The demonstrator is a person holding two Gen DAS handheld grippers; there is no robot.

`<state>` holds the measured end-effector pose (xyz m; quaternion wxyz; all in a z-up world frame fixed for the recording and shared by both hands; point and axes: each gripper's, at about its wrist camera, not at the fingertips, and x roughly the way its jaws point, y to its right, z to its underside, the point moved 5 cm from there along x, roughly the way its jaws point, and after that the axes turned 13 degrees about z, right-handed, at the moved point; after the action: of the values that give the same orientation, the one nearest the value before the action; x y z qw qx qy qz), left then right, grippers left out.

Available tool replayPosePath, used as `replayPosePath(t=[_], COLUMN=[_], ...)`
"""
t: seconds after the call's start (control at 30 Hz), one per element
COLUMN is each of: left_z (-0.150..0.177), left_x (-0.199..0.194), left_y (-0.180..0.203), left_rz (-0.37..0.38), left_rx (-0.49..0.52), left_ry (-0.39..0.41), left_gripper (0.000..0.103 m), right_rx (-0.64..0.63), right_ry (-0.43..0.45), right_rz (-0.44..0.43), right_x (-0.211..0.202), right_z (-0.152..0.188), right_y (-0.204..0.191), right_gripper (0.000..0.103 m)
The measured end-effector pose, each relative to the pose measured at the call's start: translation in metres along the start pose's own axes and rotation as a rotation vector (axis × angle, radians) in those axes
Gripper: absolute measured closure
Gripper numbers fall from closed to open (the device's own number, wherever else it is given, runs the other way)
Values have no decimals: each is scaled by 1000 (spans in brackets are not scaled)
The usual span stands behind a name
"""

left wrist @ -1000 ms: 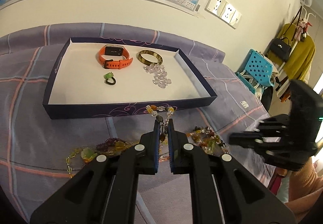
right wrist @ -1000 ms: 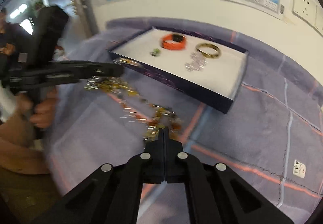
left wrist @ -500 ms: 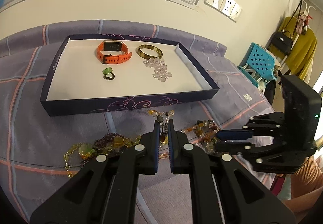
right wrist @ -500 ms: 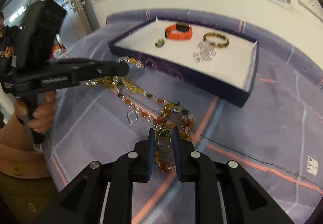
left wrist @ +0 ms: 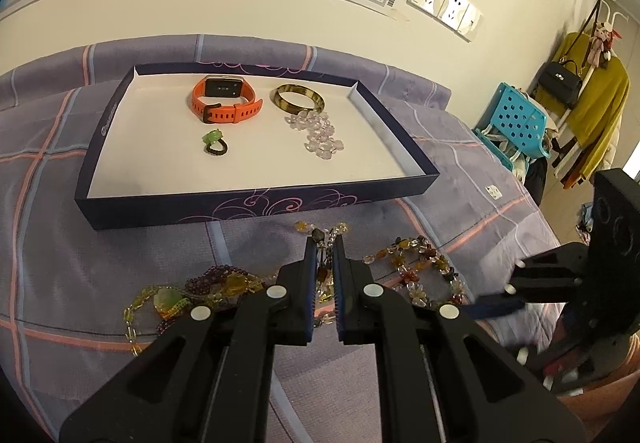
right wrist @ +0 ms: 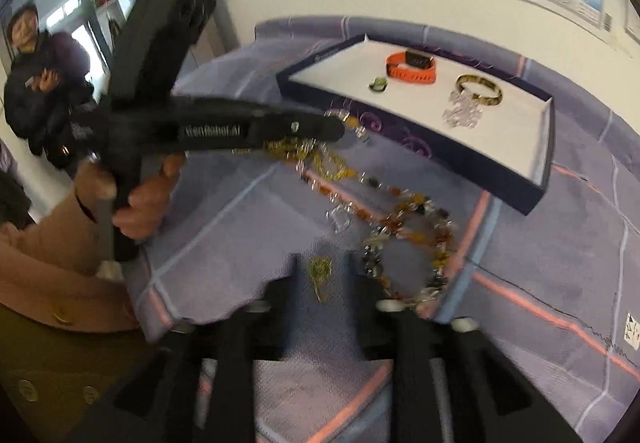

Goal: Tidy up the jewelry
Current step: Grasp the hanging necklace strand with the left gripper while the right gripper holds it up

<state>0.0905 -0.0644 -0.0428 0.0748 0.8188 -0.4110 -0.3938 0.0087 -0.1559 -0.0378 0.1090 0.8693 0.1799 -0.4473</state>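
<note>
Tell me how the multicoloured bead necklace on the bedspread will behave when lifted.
The bead necklace will probably hang limp, since it lies in loose curves. It may drag neighbouring strands, which look tangled with it. Where the left gripper pinches it, smooth beads might slip.

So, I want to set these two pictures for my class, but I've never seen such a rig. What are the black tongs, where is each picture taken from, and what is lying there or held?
There is no robot here. A person holds a hand-operated gripper in each hand, and a wide-angle camera on each looks along its two fingers, so each picture is one gripper's own view.

In the left view, the left gripper is shut on a beaded necklace that trails over the checked purple cloth. The right view is blurred; the right gripper has just been opening its jaws, with a small gold-green trinket between them, not pinched.

The dark blue tray holds an orange watch, a brown bangle, a clear bead bracelet and a green ring. More beads lie loose on the cloth.
</note>
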Motion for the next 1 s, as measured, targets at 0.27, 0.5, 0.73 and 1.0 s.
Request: replayPosePath(t=[0.27, 0.5, 0.73, 1.0], left_z=[0, -1, -1, -14], left_x=[-1, -2, -3, 14], left_y=[-1, -4, -3, 21], left_rz=[-6, -12, 1, 23], left_rx=[1, -4, 1, 91], left_ry=[-4, 4, 11, -19], left_gripper=[95, 95, 95, 95], right_rx=[40, 47, 179, 51], right_ry=[-25, 16, 89, 23], right_rz=[97, 2, -64, -147], right_x=[21, -14, -41, -18], right_z=[-5, 4, 5, 0], right_y=[24, 25, 50, 9], right_gripper=[90, 96, 96, 90])
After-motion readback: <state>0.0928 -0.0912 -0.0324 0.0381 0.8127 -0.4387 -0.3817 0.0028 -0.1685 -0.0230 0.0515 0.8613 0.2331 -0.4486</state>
